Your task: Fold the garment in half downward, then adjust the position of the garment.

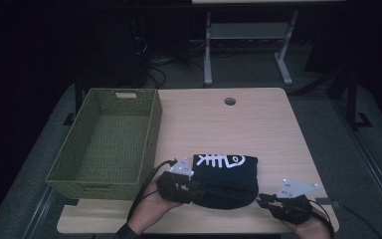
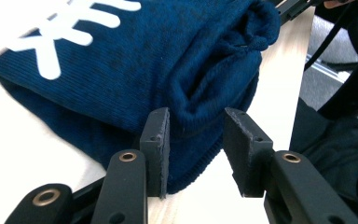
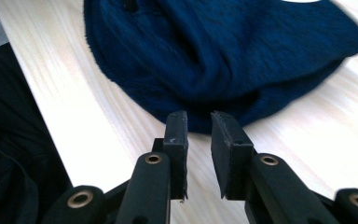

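A dark blue knitted garment [image 1: 227, 178] with a white fish-skeleton print lies folded near the front of the wooden table [image 1: 248, 124]. My left gripper [image 1: 195, 188] is at its left edge. In the left gripper view this gripper [image 2: 196, 149] is open, and a fold of the blue knit [image 2: 168, 56] lies between the jaws. My right gripper [image 1: 259, 200] sits just off the garment's right front corner. In the right gripper view it [image 3: 199, 135] is open by a narrow gap with nothing in it. The blue cloth [image 3: 223, 51] lies just ahead of its tips.
A green woven basket [image 1: 151, 129] stands on the table's left side, with nothing in it. A round cable hole [image 1: 230, 101] is at the back of the table. Another desk's white legs [image 1: 208, 50] stand on the floor behind. Bare wood stretches behind and to the right of the garment.
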`<action>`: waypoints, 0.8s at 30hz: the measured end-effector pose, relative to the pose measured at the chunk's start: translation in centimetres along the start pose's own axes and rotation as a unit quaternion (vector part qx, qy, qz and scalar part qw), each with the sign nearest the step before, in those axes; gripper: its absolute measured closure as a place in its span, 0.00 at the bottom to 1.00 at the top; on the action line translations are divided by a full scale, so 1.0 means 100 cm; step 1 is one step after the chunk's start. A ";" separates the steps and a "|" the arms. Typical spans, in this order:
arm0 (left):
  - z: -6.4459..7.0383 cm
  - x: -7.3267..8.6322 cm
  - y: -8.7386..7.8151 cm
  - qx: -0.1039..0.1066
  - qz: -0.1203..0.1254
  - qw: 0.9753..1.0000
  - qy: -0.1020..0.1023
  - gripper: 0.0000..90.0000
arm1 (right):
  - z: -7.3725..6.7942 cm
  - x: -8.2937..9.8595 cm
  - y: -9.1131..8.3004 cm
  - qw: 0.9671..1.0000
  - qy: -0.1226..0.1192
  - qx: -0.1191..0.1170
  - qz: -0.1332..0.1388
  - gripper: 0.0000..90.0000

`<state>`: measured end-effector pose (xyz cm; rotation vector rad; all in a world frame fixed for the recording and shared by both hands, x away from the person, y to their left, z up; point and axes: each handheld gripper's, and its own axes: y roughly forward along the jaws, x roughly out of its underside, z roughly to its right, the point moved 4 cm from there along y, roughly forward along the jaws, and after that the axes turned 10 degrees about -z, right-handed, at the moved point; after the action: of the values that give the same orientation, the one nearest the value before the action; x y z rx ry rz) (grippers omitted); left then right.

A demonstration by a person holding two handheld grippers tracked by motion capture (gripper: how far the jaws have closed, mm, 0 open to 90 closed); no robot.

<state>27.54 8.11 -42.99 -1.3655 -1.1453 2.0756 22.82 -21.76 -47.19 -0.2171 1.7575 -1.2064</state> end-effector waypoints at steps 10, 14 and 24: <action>-0.008 -0.013 -0.010 -0.004 0.015 1.000 -0.002 0.87 | 0.019 -0.013 -0.011 0.999 0.000 0.003 0.038 0.94; -0.017 -0.024 -0.001 -0.006 0.013 1.000 -0.013 1.00 | 0.028 -0.027 -0.003 0.999 -0.010 -0.008 0.049 0.99; -0.038 -0.042 0.034 -0.029 -0.010 0.999 -0.034 0.96 | 0.023 -0.034 0.018 0.999 -0.031 -0.034 0.023 1.00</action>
<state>33.08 4.73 -44.12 -1.3122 -1.2516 2.1051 26.96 -20.26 -46.72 -0.2499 1.7423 -1.0981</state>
